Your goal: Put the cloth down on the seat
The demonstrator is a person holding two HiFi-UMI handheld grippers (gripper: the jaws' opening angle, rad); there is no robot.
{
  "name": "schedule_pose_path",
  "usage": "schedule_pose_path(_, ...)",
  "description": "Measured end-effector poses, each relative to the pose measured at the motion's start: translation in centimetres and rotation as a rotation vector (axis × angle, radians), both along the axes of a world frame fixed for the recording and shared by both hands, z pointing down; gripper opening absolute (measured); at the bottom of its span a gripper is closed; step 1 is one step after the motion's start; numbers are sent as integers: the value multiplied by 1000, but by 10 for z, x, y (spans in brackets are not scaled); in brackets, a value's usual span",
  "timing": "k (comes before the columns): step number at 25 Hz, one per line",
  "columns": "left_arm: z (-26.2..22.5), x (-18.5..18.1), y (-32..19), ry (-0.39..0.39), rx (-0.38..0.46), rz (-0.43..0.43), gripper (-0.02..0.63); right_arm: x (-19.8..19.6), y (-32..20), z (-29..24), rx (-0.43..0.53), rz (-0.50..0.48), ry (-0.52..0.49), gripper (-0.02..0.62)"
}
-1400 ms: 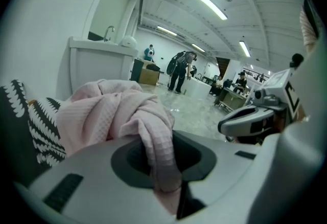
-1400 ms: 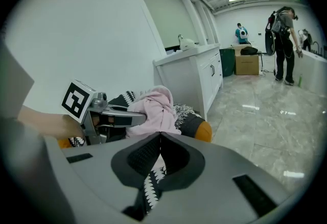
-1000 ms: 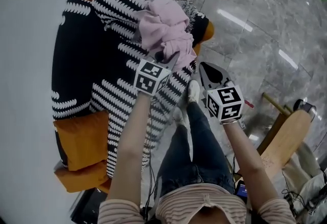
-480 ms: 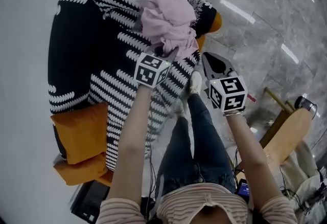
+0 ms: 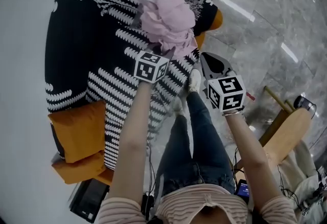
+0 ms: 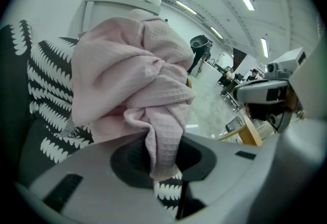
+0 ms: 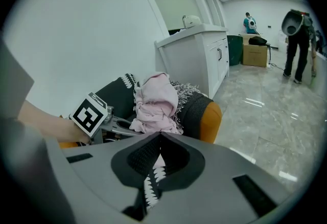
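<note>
A crumpled pink cloth [image 5: 168, 18] hangs bunched over the seat, an orange armchair draped with a black-and-white patterned throw [image 5: 102, 64]. My left gripper [image 5: 166, 53] is shut on the cloth's lower fold. In the left gripper view a strip of the cloth [image 6: 127, 85] runs down between the left gripper's [image 6: 163, 159] pads. My right gripper [image 5: 212, 64] hovers to the right of the chair over the floor, shut with nothing in it. From the right gripper view the cloth [image 7: 156, 103] sits past the right gripper's [image 7: 159, 136] closed tips, above the throw.
An orange cushion [image 5: 82, 136] shows bare at the chair's near side. A wooden stool [image 5: 286, 138] stands at the right on the marble floor. A white cabinet [image 7: 196, 49] is behind the chair. People [image 7: 299, 44] stand far off. The person's legs [image 5: 196, 136] are below.
The left gripper has carried the cloth slightly farther over the seat. The right gripper has stayed almost where it was.
</note>
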State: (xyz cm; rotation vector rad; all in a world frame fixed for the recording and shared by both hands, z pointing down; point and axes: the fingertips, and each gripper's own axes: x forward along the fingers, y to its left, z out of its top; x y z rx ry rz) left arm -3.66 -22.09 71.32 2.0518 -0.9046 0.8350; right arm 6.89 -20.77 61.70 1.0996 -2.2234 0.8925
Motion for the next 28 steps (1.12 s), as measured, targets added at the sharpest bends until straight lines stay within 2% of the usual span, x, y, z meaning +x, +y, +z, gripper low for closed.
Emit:
schedule_pose_path(8, 14, -8, 2, -6, -36, -71, 87, -13, 5, 14, -20, -44, 22, 8)
schedule_pose_path(18, 17, -8, 1, -82, -48, -122, 103, -25, 6, 24, -42, -75, 38, 9)
schedule_pose_path(23, 17, -13, 2, -125, -53, -166, 153, -33, 7, 21, -44, -66, 27, 8)
schedule_pose_path(28, 5, -12, 4, -114, -31, -176, 175, -37, 7, 15, -40, -59, 19, 9)
